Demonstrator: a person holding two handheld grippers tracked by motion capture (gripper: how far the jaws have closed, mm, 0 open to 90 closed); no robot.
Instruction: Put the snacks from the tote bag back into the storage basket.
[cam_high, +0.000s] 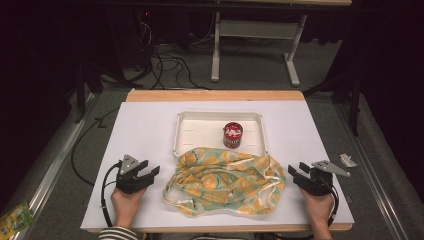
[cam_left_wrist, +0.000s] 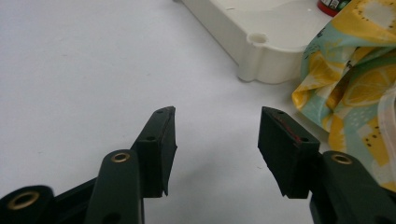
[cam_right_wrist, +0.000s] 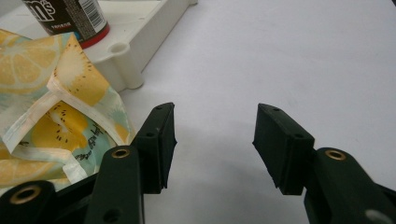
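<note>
So the lemon-print cloth bag (cam_high: 225, 181) is lying crumpled in the middle of the white table cover (cam_high: 145, 130), with its far edge draped up over the near rim of the white tray (cam_high: 200, 120). A small red-lidded can (cam_high: 233, 135) stands upright inside that tray, just behind the fabric.

Both grippers sit flat on the table on either side of the bag, and neither one is touching it. The left gripper (cam_high: 150, 172) has its jaws spread apart with nothing between them; in the left gripper view the fabric (cam_left_wrist: 355, 79) is off ahead and to the right of the pads. The right gripper (cam_high: 297, 169) is the same story, jaws apart and empty, with the bag (cam_right_wrist: 51, 112) ahead and to its left, the cloth edge coming right up beside the left pad.

The bag's long axis runs left to right across the table, so each gripper faces one end of it. The right one looks a touch nearer to the cloth than the left. Best guess is that each hand needs to swing inward toward its own end to get a grip on an edge or a strap.
</note>
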